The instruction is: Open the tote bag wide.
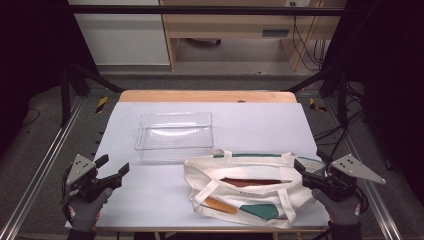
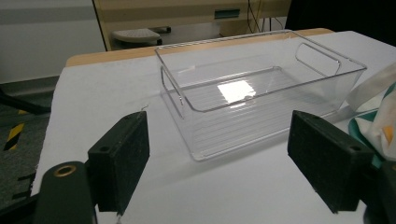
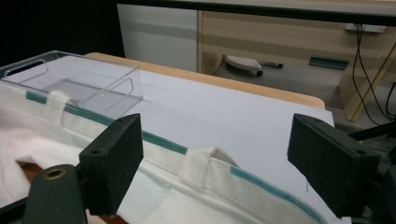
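as it lies flat, tote bag (image 1: pixel 240 192) long axis left-right, mouth facing up

Table (image 1: pixel 150 200) with white covering carries a clear plastic bin (image 1: pixel 174 136) and, just beside it, a cream tote bag (image 1: pixel 240 192).

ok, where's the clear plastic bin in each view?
High view: clear plastic bin at table centre, behind the white canvas tote bag.
Left gripper view: upper middle, beyond the open jaws.
Right gripper view: upper left, behind the tote's rim.
Shared landmark: the tote's green-trimmed edge.
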The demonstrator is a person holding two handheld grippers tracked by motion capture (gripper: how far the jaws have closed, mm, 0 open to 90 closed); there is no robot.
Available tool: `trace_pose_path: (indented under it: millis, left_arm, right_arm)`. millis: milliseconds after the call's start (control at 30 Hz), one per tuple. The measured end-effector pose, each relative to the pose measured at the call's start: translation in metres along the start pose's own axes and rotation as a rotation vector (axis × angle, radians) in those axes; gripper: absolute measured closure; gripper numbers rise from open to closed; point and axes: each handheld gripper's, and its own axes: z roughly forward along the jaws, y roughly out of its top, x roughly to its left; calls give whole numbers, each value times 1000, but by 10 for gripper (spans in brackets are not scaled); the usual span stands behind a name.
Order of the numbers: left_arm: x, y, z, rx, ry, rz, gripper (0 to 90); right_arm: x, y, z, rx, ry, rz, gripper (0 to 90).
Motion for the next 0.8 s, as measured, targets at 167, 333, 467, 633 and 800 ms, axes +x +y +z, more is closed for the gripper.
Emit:
trace_pose_path:
  millis: [167, 333, 467, 633, 800]
  left_arm:
    - [-7, 2, 1, -1, -14, 7, 218]
    - [-16, 5, 2, -1, -45, 21, 238]
    - [-19, 10, 4, -12, -53, 15, 245]
    - [-24, 20, 13, -12, -64, 18, 247]
    - [-35, 33, 23, -17, -73, 44, 247]
  right_arm:
    - [10, 6, -1, -14, 31, -2, 224]
    - [32, 13, 6, 0, 55, -16, 277]
    - [48, 15, 16, 16, 110, -26, 296]
    - [66, 12, 30, 77, 138, -59, 299]
    - [75, 9, 35, 89, 164, -49, 300]
